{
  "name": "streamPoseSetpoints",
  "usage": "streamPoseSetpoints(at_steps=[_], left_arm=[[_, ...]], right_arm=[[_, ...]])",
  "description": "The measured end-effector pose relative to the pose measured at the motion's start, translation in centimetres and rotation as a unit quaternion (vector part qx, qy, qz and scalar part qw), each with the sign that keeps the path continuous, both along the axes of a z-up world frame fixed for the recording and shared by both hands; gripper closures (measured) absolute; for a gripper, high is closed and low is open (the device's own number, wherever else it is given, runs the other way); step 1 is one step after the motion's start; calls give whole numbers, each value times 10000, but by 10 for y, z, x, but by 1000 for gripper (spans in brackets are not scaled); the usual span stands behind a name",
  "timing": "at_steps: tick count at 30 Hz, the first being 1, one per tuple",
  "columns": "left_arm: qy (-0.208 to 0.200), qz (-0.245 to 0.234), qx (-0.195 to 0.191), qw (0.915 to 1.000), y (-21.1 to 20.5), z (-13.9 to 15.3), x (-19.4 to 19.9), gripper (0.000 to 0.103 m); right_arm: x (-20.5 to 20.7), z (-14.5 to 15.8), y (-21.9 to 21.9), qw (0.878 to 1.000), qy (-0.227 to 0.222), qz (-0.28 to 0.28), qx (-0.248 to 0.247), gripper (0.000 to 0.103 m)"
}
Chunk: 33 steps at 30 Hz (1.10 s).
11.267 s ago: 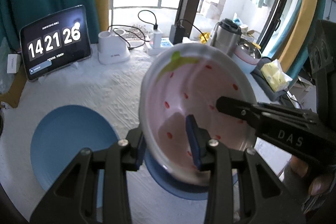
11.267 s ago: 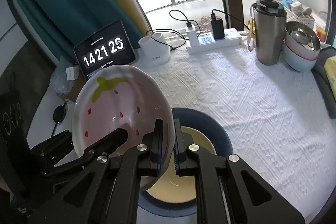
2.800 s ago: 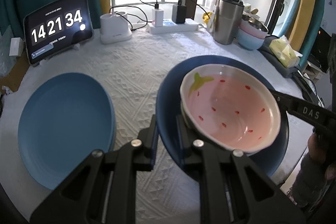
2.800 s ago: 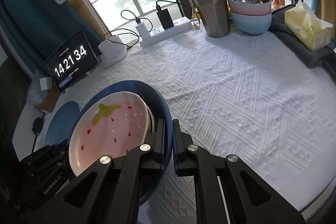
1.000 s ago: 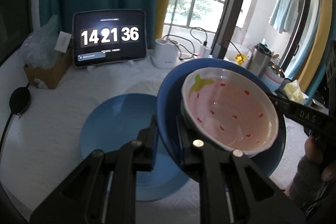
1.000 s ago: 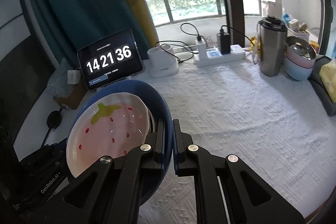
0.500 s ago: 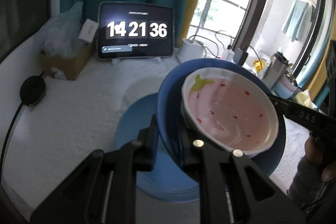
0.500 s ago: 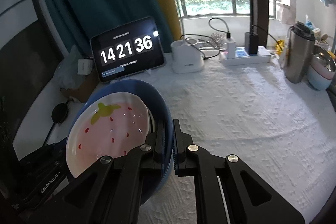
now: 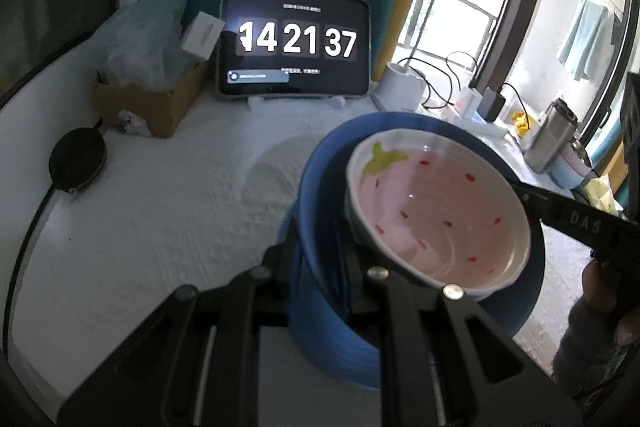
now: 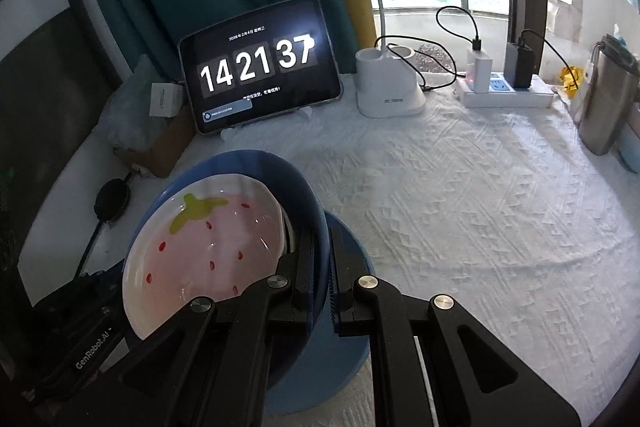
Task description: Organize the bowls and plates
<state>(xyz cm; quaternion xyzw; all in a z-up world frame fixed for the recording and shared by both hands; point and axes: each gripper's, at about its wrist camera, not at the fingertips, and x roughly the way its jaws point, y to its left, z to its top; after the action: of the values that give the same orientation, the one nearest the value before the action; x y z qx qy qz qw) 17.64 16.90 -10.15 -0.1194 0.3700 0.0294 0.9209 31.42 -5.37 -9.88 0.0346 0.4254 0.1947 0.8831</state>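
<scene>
Item: dark blue dish (image 10: pixel 308 203) carrying strawberry bowl (image 10: pixel 208 247), pinched at opposite rims between left gripper (image 9: pixel 320 259) and right gripper (image 10: pixel 322 275), seemingly above light blue plate (image 10: pixel 344 347). Ceramic: rigid, glazed-slippery, breakable, weighty; rim holds suit.

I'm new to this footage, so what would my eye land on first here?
The pink strawberry-patterned bowl nested in a dark blue bowl, whose rim the left gripper and right gripper pinch from opposite sides. Below lies a light blue plate; behind glows a tablet clock.
</scene>
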Motion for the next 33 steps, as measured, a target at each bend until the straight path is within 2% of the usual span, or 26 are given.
streamPoseSetpoints(at_steps=[12,22,23,27,30,33], left_arm=[[-93,15,148,9998,-8,5,6,89],[-79,-50,248,9996,-12,5,7,88],[-86,-27,280,9996,-12,5,7,85],[-102,65,384,9992,-14,5,7,85],[-123,156,534,9984,-16,6,6,83],[-99,314,619,9975,-13,7,5,73]], right_arm=[[7,-16,-8,9997,188,-108,106,93],[4,-15,-12,9998,141,-143,65,93],[4,-15,-12,9998,142,-143,62,93],[2,-15,-14,9998,121,-174,-7,92],[0,-15,-16,9997,100,-218,-92,87],[-2,-15,-18,9995,75,-243,-182,81]])
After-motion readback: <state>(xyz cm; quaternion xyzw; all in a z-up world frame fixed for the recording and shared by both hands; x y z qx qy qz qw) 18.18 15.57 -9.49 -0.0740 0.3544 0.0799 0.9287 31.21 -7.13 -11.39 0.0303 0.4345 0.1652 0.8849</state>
